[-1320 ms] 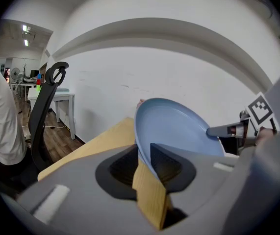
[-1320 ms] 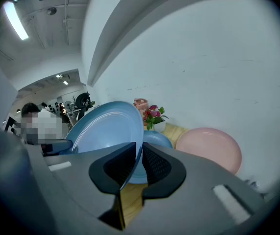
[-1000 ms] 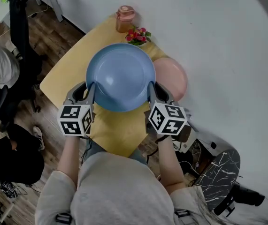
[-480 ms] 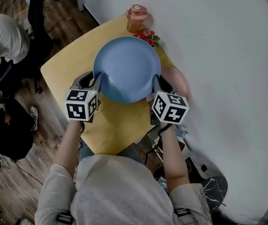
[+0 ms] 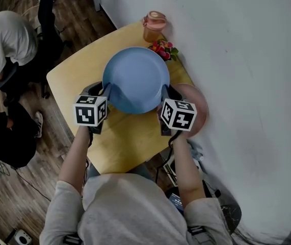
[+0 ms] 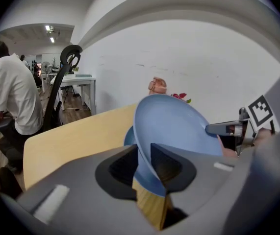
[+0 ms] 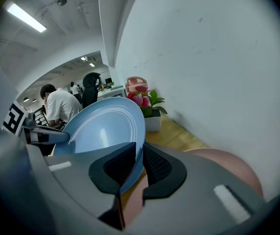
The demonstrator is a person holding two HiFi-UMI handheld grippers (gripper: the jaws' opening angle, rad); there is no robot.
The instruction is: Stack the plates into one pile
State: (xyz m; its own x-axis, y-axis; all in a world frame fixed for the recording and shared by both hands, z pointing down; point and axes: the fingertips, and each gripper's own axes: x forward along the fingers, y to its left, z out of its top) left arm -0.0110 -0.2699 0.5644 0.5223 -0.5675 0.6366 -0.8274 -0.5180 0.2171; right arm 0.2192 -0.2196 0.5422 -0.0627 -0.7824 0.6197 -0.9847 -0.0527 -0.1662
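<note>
Both tongs are clamped on the round, glossy blue plate (image 5: 135,80), one on each side. The left tongs (image 6: 144,153) pinch its near-left rim and the right tongs (image 7: 139,155) pinch its near-right rim. In each gripper view the rim sits right between the jaws, which are narrow with the pads on it. The blue plate hangs between the two tongs and looks clear of the yellow wooden counter (image 5: 76,78).

The round pink plate (image 7: 228,165) lies flat on the counter, just beside and partly under the right tongs. That looks like your pile base.

Handling, as a judgement:
- **Material:** the blue plate is stiff and hard, probably ceramic or melamine, so it won't flex.
- **Grip:** the glaze is smooth, so it can slide out of a rim pinch if you tilt it.
- **Weight:** fairly heavy for a pinch on the rim, so keep both tongs on it.
- **Breakage:** it can chip, so don't drop it onto the pink plate.

Hold it where you have it now, on opposite rim edges, and keep it level. Set it down centred on the pink plate, then let go one side at a time.

Watch the small pot of red flowers (image 5: 163,49) just beyond the tongs, near the plate's far edge.
</note>
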